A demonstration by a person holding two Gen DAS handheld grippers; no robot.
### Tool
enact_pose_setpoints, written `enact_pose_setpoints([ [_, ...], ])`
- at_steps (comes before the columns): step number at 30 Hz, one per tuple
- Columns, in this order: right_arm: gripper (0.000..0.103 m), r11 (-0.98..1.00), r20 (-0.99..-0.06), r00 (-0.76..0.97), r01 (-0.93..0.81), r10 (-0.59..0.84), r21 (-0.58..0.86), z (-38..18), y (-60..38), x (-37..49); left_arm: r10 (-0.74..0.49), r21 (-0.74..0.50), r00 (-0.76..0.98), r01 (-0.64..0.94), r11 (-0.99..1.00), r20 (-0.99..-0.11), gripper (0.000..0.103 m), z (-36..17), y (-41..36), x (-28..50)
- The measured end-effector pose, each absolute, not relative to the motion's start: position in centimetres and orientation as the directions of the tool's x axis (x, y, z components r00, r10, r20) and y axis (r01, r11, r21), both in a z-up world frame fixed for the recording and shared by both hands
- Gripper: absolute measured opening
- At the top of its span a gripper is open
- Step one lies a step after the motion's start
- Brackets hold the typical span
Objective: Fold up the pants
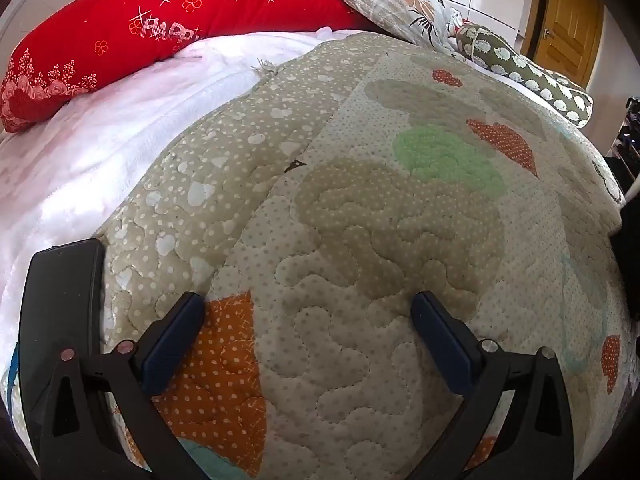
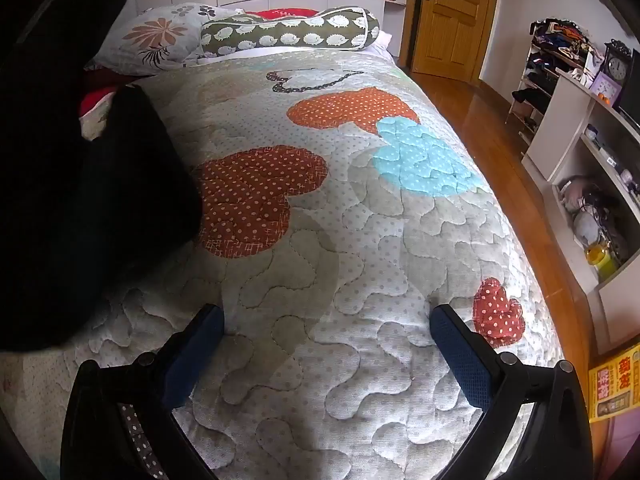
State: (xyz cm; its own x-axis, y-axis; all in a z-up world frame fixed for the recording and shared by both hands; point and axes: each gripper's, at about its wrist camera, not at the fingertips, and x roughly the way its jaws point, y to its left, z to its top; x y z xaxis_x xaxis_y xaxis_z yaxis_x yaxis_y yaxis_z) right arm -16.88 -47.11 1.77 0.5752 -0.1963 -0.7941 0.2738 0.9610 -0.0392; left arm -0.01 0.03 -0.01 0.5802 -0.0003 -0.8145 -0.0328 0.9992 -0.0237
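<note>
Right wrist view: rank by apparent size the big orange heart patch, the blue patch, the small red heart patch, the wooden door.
1. Big orange heart patch
2. Blue patch and wooden door: they look about alike, and the door is much farther off, so no ranking between them
3. Small red heart patch, clearly smallest though nearest the camera

The right gripper point(image 2: 326, 334) hangs wide open over the quilt point(image 2: 360, 240), black pants point(image 2: 100, 200) heaped just left.

Red pillow point(image 1: 100, 40) — stitched "HAPP", rest hidden; yellow poster's point(image 2: 614, 384) characters unreadable.
</note>
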Motion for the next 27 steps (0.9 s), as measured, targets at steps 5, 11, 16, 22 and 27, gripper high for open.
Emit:
enact_pose_setpoints([
  [5,0.103,0.961,-0.794,0.575,0.274,-0.197,-0.04,1.76,-47.13,-16.89,0.002,-0.021,0.58,-0.033,0.999,-0.815,0.103,-0.03,0.0,-0.01],
  [11,0.103,0.961,-0.794,0.575,0.274,-0.197,-0.04,1.76,-47.14,-16.89,0.005,-0.017,0.58,-0.033,0.999,-0.815,0.103,-0.04,-0.04,-0.02],
  [16,0.103,0.961,-0.794,0.575,0.274,-0.197,-0.039,1.78,-47.13,-16.82,0.008,-0.014,0.58,-0.033,0.999,-0.815,0.103,0.35,-0.02,0.13],
  [22,0.103,0.961,-0.794,0.575,0.274,-0.197,-0.04,1.79,-47.11,-16.78,0.006,-0.015,0.58,-0.033,0.999,-0.815,0.103,0.29,-0.05,0.1],
  [27,0.103,0.961,-0.788,0.583,0.275,-0.198,-0.037,1.85,-47.07,-16.84,0.016,-0.004,0.573,-0.033,0.999,-0.82,0.103,0.07,-0.27,0.17],
])
